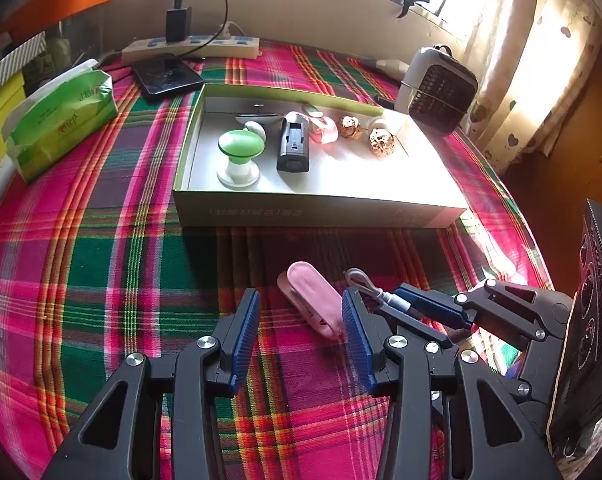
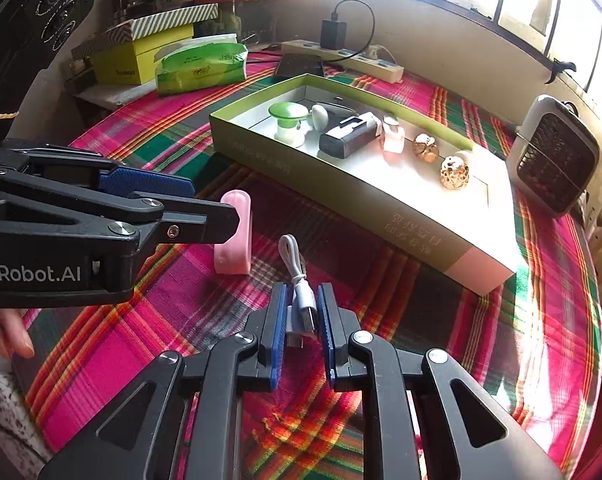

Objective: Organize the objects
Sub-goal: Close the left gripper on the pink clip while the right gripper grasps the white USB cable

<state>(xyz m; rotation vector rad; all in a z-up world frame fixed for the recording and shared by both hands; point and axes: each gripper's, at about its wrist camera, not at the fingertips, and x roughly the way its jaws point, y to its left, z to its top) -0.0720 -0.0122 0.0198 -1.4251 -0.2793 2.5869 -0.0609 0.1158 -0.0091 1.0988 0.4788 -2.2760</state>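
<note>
Holding green knob (image 1: 237,148), black device (image 1: 293,144), gold balls (image 1: 382,142), shallow box (image 1: 317,210), right tool (image 2: 301,320) clenching white cable (image 2: 299,276), left tool (image 1: 301,322) released.

You are in a lived-in home room. A bright plaid cloth in pink, green and red (image 1: 101,280) covers the tabletop. At the upper right of the left wrist view, a cream curtain printed with hearts (image 1: 541,80) hangs by a barred window. Along the back wall lie a white power strip with a black charger (image 1: 189,46) and a green tissue pack (image 1: 61,120).
</note>
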